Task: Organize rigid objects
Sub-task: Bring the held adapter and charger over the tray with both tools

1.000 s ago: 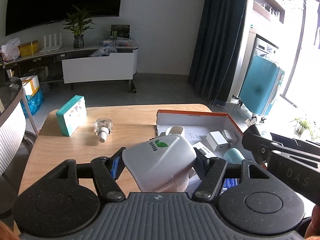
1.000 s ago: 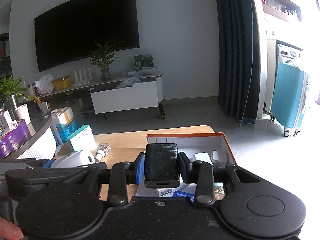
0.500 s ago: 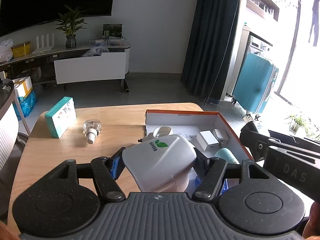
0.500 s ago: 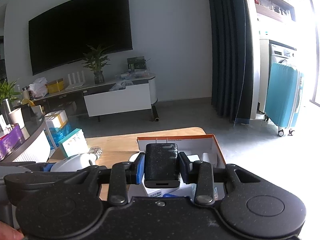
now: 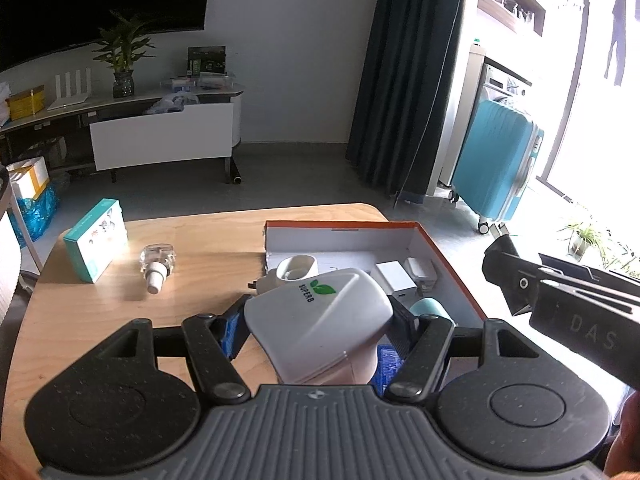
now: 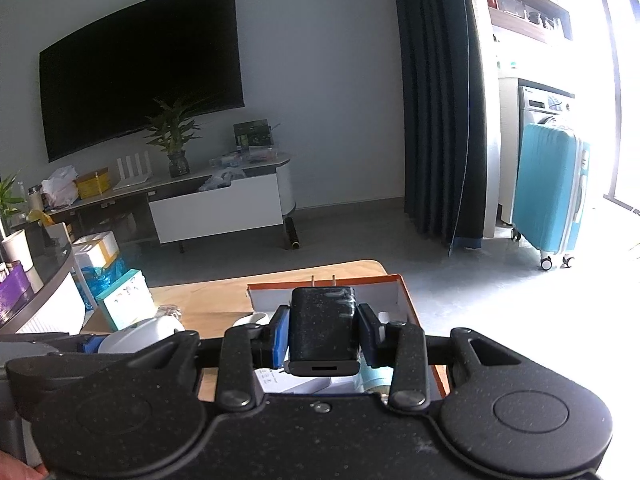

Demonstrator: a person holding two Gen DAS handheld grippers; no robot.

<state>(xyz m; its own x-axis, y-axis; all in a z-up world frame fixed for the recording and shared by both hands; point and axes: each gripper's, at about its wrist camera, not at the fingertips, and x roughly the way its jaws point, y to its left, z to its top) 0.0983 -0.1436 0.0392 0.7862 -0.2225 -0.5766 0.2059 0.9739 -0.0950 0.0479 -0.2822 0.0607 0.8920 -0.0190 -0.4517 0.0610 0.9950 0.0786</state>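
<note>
- Box [image 5: 448, 258], orange-rimmed with a white floor, is sitting on the far right part of the table [image 5: 200, 280] and already holding a white adapter [image 5: 394, 276], a small plug [image 5: 422, 274], a white cup-shaped piece [image 5: 298, 268] and a pale teal item [image 5: 430, 308].
- Left gripper [image 5: 318, 326] is clamping a white device [image 5: 316, 316] with a green leaf logo, jaws part-way apart around its wide body, hovering over the box's near-left corner.
- Right gripper [image 6: 322, 332] is pinching a black charger [image 6: 322, 326] tightly, prongs pointing away, over the near end of the box.
- Judged step: both loads are being carried to the box for dropping in; neither is resting inside yet.
- Next move is calling for lowering each piece over a bare patch of floor, clear of the items already there, then spreading the jaws.
- Teal carton [image 5: 96, 246] and clear bottle [image 5: 158, 260] are lying out on the table's left side, well apart from the box, awaiting collection.
</note>
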